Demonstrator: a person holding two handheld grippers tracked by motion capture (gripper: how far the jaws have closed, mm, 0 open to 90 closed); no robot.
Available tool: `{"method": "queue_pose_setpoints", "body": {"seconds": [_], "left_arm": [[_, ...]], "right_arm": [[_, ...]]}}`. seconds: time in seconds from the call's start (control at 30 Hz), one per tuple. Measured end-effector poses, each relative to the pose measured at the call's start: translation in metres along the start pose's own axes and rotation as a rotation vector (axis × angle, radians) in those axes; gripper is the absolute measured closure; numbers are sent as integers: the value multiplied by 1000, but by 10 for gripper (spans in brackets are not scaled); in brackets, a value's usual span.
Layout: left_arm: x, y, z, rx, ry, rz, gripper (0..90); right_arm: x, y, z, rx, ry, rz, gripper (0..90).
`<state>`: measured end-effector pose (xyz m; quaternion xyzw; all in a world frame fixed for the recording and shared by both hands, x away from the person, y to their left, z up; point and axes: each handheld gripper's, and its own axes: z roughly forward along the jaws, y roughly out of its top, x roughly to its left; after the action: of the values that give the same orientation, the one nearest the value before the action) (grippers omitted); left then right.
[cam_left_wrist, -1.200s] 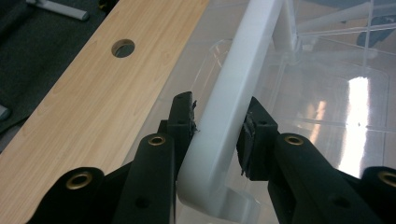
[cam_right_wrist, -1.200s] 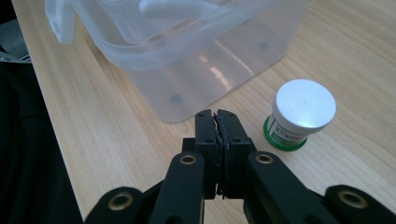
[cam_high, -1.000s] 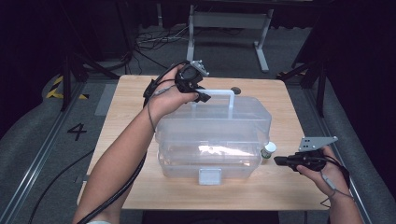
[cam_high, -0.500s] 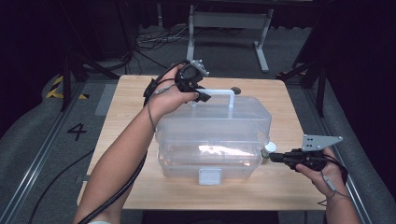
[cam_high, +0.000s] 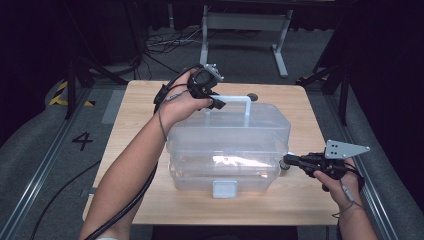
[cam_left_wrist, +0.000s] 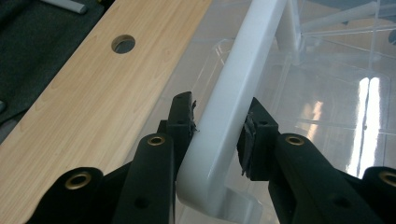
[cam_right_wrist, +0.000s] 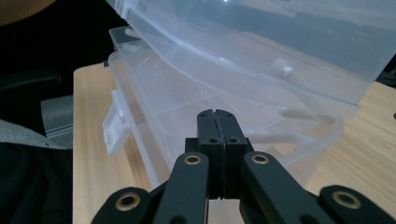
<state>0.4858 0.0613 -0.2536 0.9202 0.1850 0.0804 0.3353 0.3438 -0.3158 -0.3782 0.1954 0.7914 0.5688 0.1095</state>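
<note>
Pressing its clenched, empty jaws against the right end of the clear plastic storage box (cam_high: 227, 150), the right gripper (cam_high: 290, 161) sits low near the near right corner of the pale wooden table (cam_high: 135, 107), probably to nudge or steady the box there. In the right gripper view, the box's upper shell (cam_right_wrist: 261, 42) is tilted above the lower tray (cam_right_wrist: 187, 107), so the lid seems partly raised. A white latch (cam_high: 224, 188) hangs at the near face. Farther back, toward the far edge, the left gripper (cam_high: 216, 102) grasps the white plastic carry handle (cam_left_wrist: 233, 88), its pads (cam_left_wrist: 184, 114) squeezing the bar from both sides, likely to lift or hold the top.
</note>
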Motion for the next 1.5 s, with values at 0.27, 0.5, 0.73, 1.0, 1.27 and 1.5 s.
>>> {"method": "queue_pose_setpoints", "body": {"seconds": [0.27,0.5,0.73,1.0,1.27,1.5], "left_arm": [[1,0,0,0,-8,-3,697],[1,-1,0,-5,-15,-7,699],[2,-3,-3,-26,-27,-10,663],[-2,-10,-29,-66,5,9,619],[-4,-28,-55,-118,36,-13,773],[-13,-49,-82,-190,31,-32,898]], "right_arm": [[-4,-3,1,-61,-23,22,900],[-4,-3,6,-63,-34,14,900],[-2,-3,8,-58,-42,15,900],[-2,-3,8,-56,-43,15,900],[-1,-1,8,-45,-57,4,900],[-1,0,8,-47,-65,6,900]]}}
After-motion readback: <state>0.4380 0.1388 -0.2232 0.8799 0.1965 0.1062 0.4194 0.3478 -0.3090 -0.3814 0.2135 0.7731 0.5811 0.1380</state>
